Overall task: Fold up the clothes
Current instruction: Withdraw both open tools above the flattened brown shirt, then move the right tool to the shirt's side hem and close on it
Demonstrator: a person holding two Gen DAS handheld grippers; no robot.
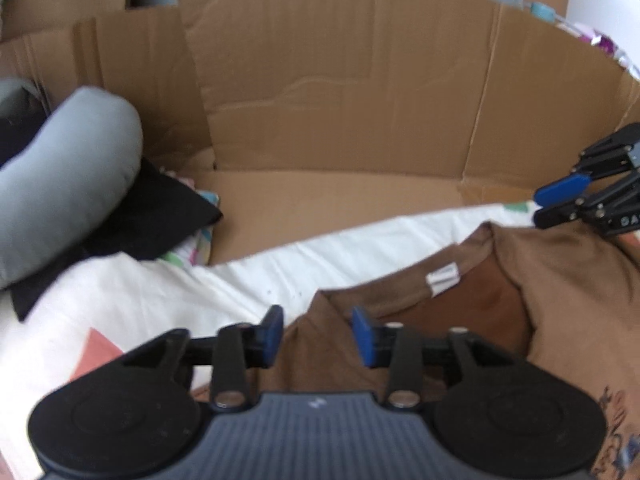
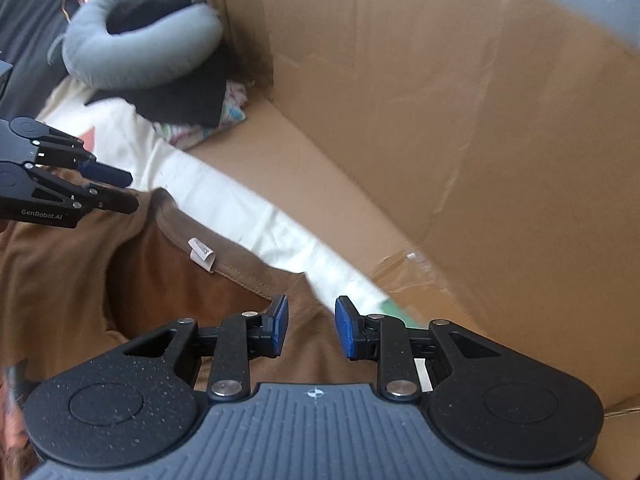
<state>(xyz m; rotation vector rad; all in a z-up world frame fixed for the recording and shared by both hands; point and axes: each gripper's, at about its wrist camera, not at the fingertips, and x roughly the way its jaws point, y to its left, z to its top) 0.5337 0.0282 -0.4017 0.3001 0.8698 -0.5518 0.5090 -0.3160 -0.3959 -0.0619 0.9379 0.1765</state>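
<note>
Brown cotton, soft and creased, is the T-shirt (image 1: 560,288) lying collar-far on a white sheet (image 1: 256,276), its small white label (image 2: 202,252) at the neckband. The left gripper (image 1: 318,334) hovers over the collar's left end, jaws parted and empty; the right gripper (image 2: 311,326) hovers likewise, released, over the right end. Stiff corrugated cardboard (image 2: 440,120) walls stand beyond; a plump grey neck pillow (image 1: 68,188) rests far left.

Left tongs (image 1: 318,334) agape; right tongs (image 2: 311,326) agape.
</note>
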